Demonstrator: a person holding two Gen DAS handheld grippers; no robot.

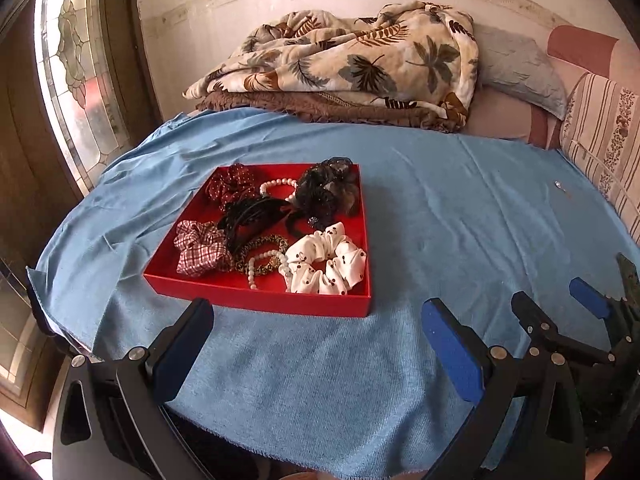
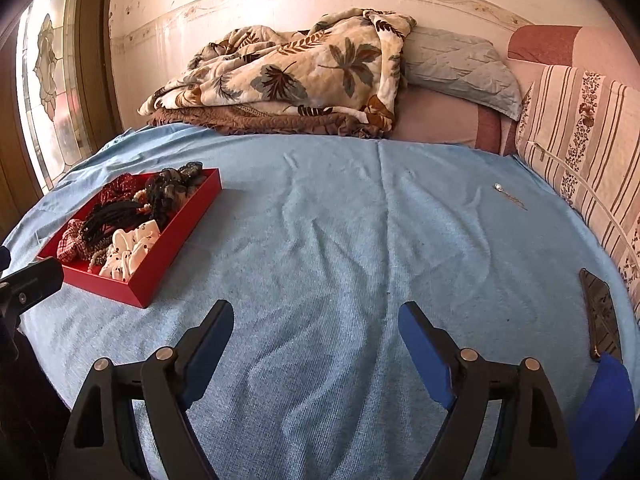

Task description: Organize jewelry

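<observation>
A red tray [image 1: 256,300] sits on the blue cloth, left of centre, and shows at the left of the right wrist view [image 2: 168,240]. It holds a white spotted scrunchie [image 1: 326,260], a checked scrunchie [image 1: 198,252], a red dotted scrunchie [image 1: 232,184], a black net scrunchie [image 1: 326,188], a black hair claw [image 1: 250,216] and pearl bracelets [image 1: 276,188]. A thin necklace with a silver pendant [image 2: 508,196] lies far right on the cloth. My left gripper [image 1: 316,328] is open and empty just in front of the tray. My right gripper [image 2: 316,328] is open and empty over bare cloth.
A folded leaf-print blanket [image 1: 352,64] and a grey pillow [image 2: 456,68] lie at the back. A striped cushion [image 2: 580,140] runs along the right. A dark phone [image 2: 602,316] lies at the right edge. A glass door [image 1: 68,80] stands left.
</observation>
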